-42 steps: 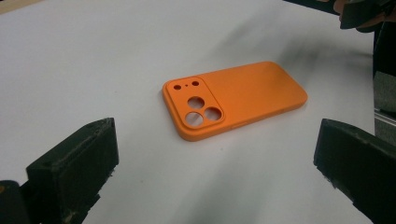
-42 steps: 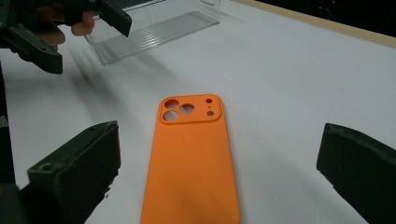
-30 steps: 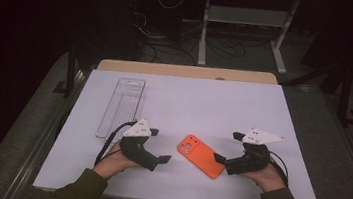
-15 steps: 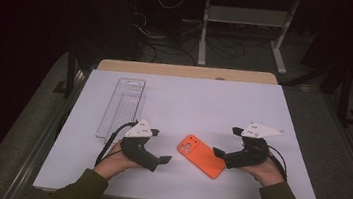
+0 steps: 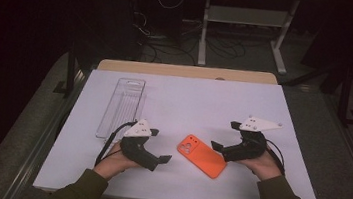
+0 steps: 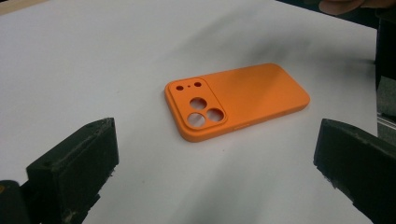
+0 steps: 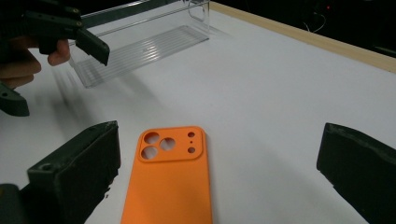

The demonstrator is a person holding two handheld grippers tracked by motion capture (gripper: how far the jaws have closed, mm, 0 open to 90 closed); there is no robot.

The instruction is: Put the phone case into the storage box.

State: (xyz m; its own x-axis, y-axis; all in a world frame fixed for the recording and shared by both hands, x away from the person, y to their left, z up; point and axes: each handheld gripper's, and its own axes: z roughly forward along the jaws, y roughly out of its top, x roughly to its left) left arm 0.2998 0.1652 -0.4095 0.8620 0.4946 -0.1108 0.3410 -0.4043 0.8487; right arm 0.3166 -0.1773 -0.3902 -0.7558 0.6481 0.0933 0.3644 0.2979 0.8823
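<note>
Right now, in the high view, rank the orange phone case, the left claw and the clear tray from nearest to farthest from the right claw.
1. Orange phone case: just left of the right claw, flat on the table.
2. Left claw: beyond the case, front left.
3. Clear tray: farthest, back left of the table.

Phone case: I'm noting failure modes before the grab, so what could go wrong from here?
1. The phone case lies flat on the smooth white table, so a jaw pushing its edge may slide it instead of gripping it.
2. The left gripper and right gripper, both open, face it from opposite sides; closing in together, they might collide.
3. It lies slantwise, so jaws might catch a corner and spin it.
</note>
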